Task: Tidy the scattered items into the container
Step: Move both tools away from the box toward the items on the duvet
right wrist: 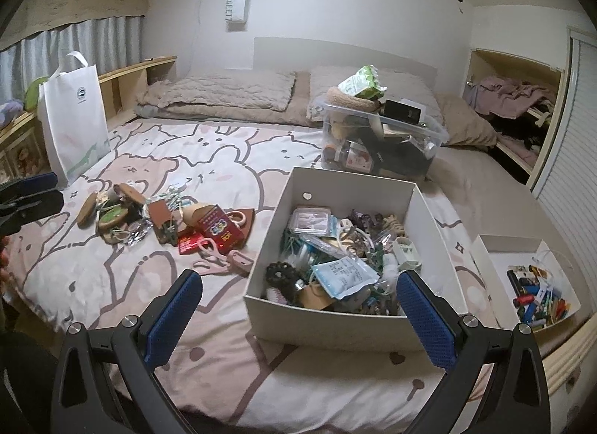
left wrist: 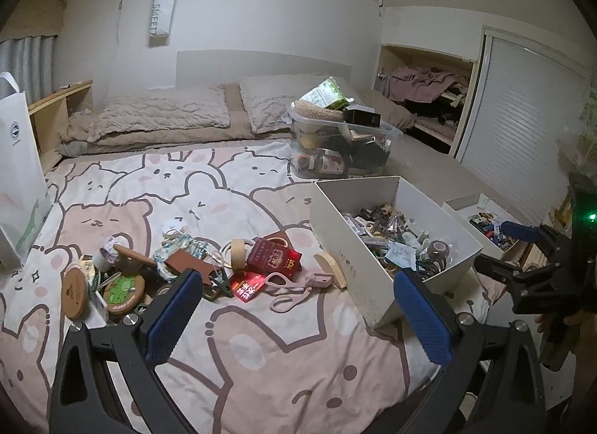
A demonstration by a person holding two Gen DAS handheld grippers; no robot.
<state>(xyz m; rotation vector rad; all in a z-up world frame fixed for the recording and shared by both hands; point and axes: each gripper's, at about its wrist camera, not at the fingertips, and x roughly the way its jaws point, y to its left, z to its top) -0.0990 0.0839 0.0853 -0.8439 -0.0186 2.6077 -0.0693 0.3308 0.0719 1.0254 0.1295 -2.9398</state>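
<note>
In the left wrist view, the left gripper (left wrist: 298, 307) is held above the bedspread (left wrist: 231, 352) with its blue pads wide apart and nothing between them. Bare patterned cloth is seen under and ahead of it, up to the scattered pile (left wrist: 168, 269) at the near left. The pink scissors (left wrist: 294, 286) lie at the pile's right edge, their long axis running left to right, handles toward the near side. The white box (left wrist: 358, 277) stands just right of them, its long axis slanting from near to far right, open top up, already holding many small things. The right gripper (left wrist: 522, 247) is seen at the far right edge; whether it is apart or together cannot be told there. In the right wrist view, the right gripper (right wrist: 300, 309) is spread wide and empty, straddling the near wall of the white box (right wrist: 335, 325). Open bedspread (right wrist: 112, 284) lies to the near left, and a smaller tray (right wrist: 488, 258) sits beside the bed's right edge.
</note>
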